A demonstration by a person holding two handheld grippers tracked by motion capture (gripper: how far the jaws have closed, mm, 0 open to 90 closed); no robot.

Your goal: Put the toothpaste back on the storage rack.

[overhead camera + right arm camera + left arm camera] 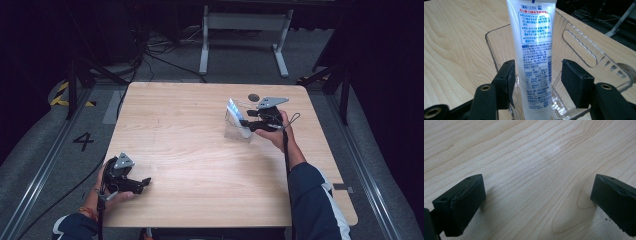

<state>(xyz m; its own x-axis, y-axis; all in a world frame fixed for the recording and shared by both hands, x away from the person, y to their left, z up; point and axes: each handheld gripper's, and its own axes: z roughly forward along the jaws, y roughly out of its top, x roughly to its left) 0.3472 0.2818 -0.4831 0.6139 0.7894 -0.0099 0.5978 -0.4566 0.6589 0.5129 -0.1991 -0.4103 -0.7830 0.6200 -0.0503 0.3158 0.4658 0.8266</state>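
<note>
A white tube [534,37] with blue and red print stands tilted in a clear plastic bin [584,47]. It leans up out of the bin [239,131] on the right half of the table, where the tube [234,111] shows white and blue. My right gripper [537,77] has a jaw on each side of the tube's lower part, with a gap on the right side, so it is open. In the high view the right gripper [243,119] reaches the bin from the right. My left gripper [145,182] rests open at the table's front left corner, over bare wood [537,202].
The wooden table [200,165] has a small dark round spot [253,97] behind the bin. Beyond its far edge stand a white metal frame [245,30] and floor cables [150,55]. A black "4" [83,140] marks the floor at left.
</note>
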